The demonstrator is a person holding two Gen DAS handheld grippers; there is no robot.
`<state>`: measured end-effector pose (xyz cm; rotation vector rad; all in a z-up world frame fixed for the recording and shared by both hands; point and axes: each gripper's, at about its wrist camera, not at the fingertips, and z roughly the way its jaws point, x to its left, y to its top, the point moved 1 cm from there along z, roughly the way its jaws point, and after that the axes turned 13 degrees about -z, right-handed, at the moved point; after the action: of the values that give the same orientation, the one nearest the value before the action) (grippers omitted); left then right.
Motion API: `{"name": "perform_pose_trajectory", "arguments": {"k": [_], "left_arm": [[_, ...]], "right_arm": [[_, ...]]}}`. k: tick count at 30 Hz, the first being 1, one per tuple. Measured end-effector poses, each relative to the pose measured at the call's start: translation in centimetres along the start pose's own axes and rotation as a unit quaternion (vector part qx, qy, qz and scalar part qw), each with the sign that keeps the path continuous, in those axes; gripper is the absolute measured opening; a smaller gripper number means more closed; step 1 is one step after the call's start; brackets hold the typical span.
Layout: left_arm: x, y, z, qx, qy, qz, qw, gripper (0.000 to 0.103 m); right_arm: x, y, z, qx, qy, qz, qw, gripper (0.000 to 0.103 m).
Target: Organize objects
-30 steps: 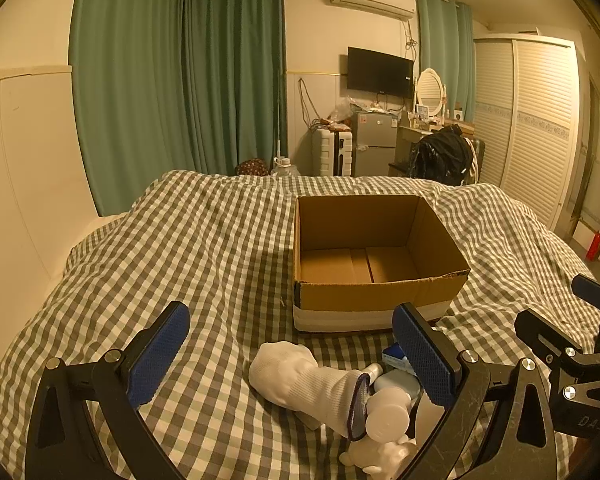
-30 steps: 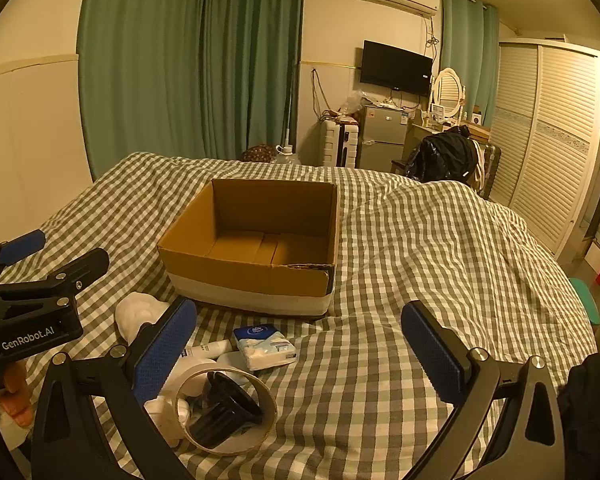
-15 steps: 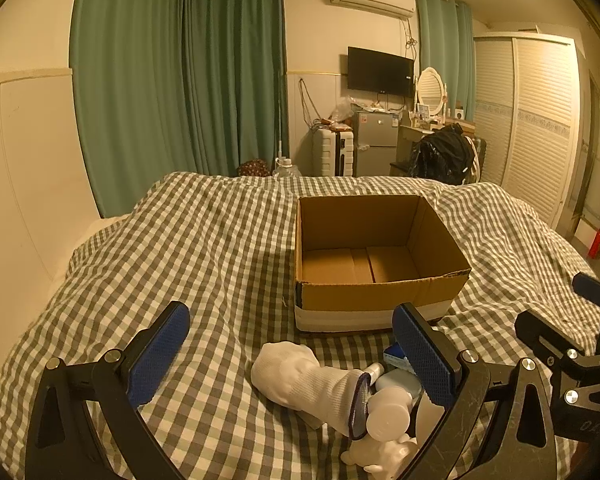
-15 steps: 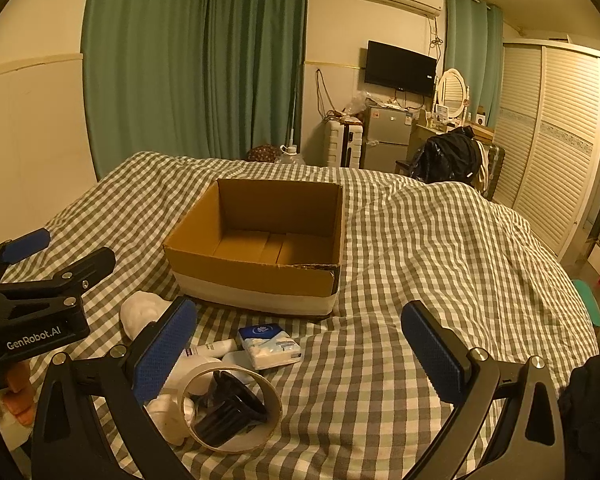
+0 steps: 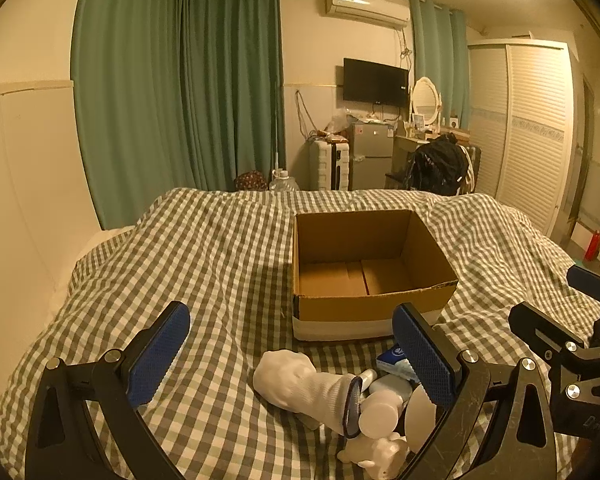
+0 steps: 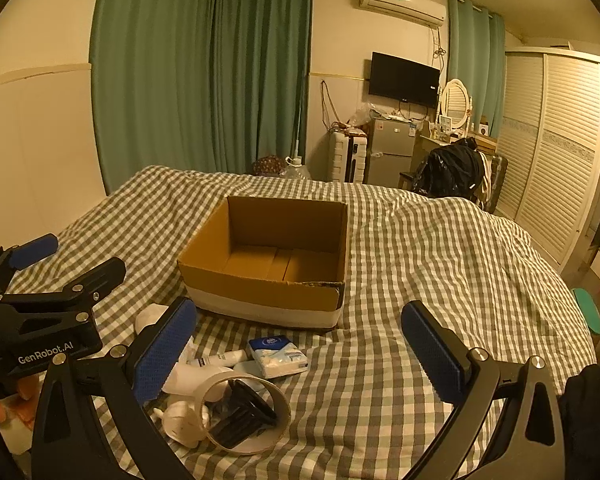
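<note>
Barely shifted from a second ago — box a touch higher in the right wrist view, clutter a little more exposed at lower left. Nothing picked up.

Nearest, both tools spread wide and empty: left gripper [image 5: 288,354] low in its frame, right gripper [image 6: 298,350] likewise, blue pads well apart. Just beyond, at bottom centre of the left view, a heap on the checked bedspread [image 5: 204,264]: white sock [image 5: 300,378] lying over small white bottles [image 5: 380,412], tissue pack [image 6: 278,356] beside a slim tube [image 6: 222,358], tape roll [image 6: 246,412] ringed around a black clip [image 6: 242,410]. Further on, mid-frame, open cardboard box [image 5: 370,270], nothing inside, just behind the pile.

Likely trouble: items touching and overlapping, so a closing pinch could drag a neighbour along or knock bottles rolling across soft, creased fabric. Sock limp — could snag and slip out mid-carry. Tape and clip nested; lifting one may tip the other. Two tools close together near the heap — collision risk. Box light on bedding, easily shoved by a clumsy drop.
</note>
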<state>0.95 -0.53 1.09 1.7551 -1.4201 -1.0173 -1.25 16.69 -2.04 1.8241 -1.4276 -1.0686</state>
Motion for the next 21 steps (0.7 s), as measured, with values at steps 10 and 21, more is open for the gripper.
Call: {"name": "perform_pose_trajectory", "arguments": {"k": [10,21], "left_arm": [[0.6,0.1,-1.8,-0.003,0.003,-0.003,1.0,0.103],[1.7,-1.6,-1.5,0.029,-0.027,0.017,0.9991,0.103]], "right_arm": [[0.2,1.0,-2.2,-0.016,0.007,-0.002,1.0,0.103],[1.2,0.1,-3.2,0.001,0.033,-0.009,0.999,0.103]]}}
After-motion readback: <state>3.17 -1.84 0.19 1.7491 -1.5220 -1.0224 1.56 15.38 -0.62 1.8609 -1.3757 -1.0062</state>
